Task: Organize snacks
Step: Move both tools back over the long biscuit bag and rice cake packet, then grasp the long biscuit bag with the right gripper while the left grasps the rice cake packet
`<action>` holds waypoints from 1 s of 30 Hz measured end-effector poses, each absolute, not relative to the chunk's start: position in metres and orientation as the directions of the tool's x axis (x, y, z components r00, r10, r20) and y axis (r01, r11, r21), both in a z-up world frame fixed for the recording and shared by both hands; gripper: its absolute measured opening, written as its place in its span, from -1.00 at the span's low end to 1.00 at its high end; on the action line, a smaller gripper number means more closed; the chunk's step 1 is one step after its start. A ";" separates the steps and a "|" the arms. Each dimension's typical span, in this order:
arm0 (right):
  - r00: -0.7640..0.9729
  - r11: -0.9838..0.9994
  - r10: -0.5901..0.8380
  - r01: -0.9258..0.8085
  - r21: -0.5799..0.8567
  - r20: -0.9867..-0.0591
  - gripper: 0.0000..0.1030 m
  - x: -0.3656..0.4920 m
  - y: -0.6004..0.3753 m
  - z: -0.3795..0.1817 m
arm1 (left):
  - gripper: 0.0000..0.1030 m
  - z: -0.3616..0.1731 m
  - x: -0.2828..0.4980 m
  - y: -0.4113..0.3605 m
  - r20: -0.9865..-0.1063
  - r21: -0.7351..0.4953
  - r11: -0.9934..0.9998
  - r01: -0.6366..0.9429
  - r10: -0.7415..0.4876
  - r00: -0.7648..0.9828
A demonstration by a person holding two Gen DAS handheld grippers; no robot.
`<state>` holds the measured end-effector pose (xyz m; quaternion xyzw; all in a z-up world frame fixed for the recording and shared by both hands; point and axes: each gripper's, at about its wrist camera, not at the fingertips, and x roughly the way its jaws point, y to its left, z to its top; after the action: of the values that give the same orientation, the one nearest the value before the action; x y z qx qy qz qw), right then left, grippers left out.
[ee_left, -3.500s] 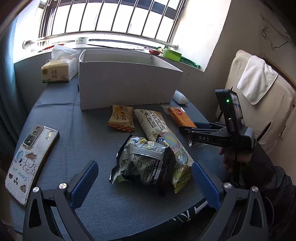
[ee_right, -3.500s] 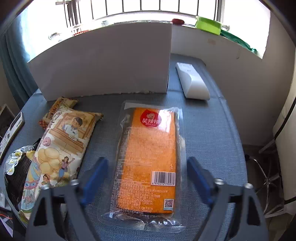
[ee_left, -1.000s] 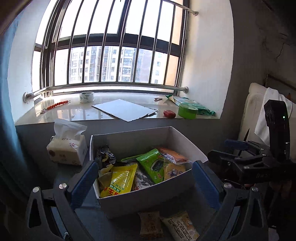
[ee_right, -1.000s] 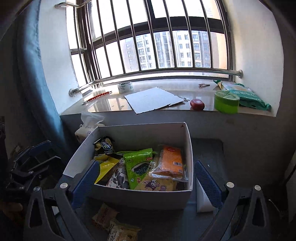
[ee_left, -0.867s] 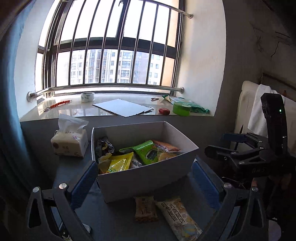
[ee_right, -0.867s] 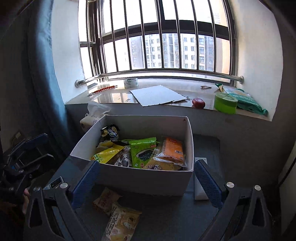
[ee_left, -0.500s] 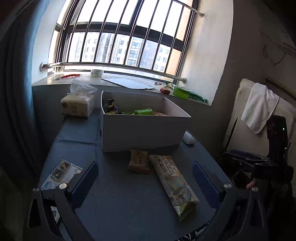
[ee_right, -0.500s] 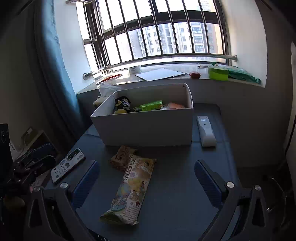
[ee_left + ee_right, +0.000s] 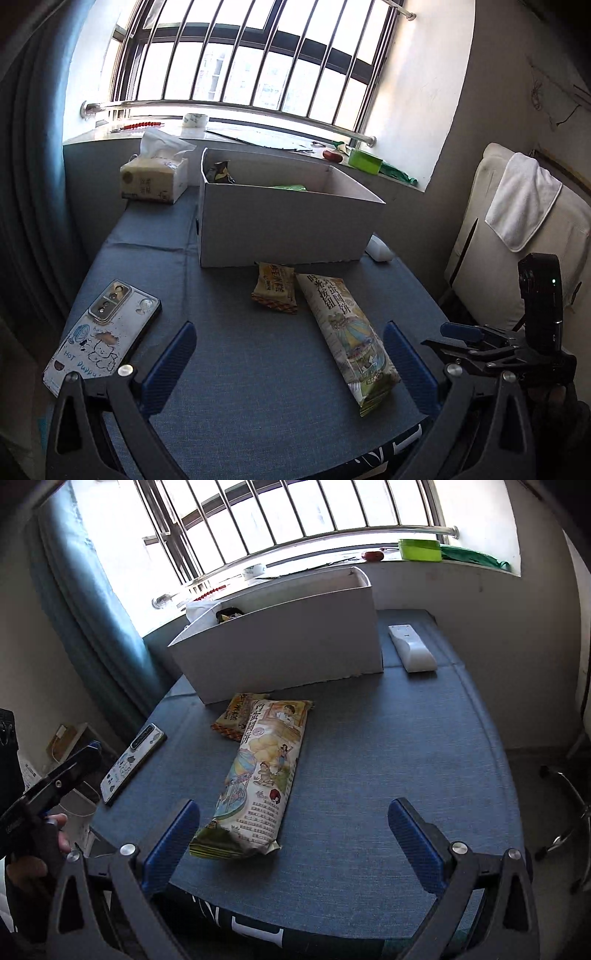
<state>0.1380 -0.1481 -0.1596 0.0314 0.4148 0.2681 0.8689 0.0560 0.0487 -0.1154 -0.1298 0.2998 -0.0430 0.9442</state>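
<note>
A white cardboard box (image 9: 288, 230) stands at the back of the blue table; snack packs poke over its rim. In front of it lie a small orange-brown snack packet (image 9: 275, 288) and a long illustrated snack bag (image 9: 347, 332). Both show in the right wrist view too, the packet (image 9: 236, 716) and the long bag (image 9: 262, 771). My left gripper (image 9: 291, 363) is open and empty above the table's near edge. My right gripper (image 9: 293, 843) is open and empty, with the long bag's near end just beyond its left finger.
A phone (image 9: 105, 332) lies at the table's left. A tissue box (image 9: 155, 181) stands left of the white box, a white remote (image 9: 412, 648) to its right. A chair with a towel (image 9: 524, 199) is at the right. The windowsill holds small items.
Both grippers have dropped and pulled back from above the box to the table's near edge. The black-silver and orange packs that lay on the table earlier are now in the box.
</note>
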 end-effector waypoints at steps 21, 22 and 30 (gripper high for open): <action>0.443 0.820 0.394 -0.565 0.091 -0.805 -0.27 0.180 -0.066 -0.199 | 0.99 -0.142 0.073 0.046 -0.623 -0.270 0.963 -0.017 -0.162 0.765; 0.444 0.825 0.399 -0.556 0.102 -0.802 -0.30 0.180 -0.072 -0.197 | 0.99 -0.142 0.075 0.045 -0.627 -0.268 0.963 -0.016 -0.162 0.762; 0.510 0.859 0.479 -0.439 0.262 -0.715 -0.30 0.166 -0.153 -0.169 | 0.99 -0.153 0.128 0.027 -0.700 -0.169 0.986 0.010 -0.127 0.703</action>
<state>0.1661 -0.1534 -0.1689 0.0236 0.4189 0.2642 0.8684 0.1284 0.0266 -0.1526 -0.0763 0.3836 -0.0374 0.9196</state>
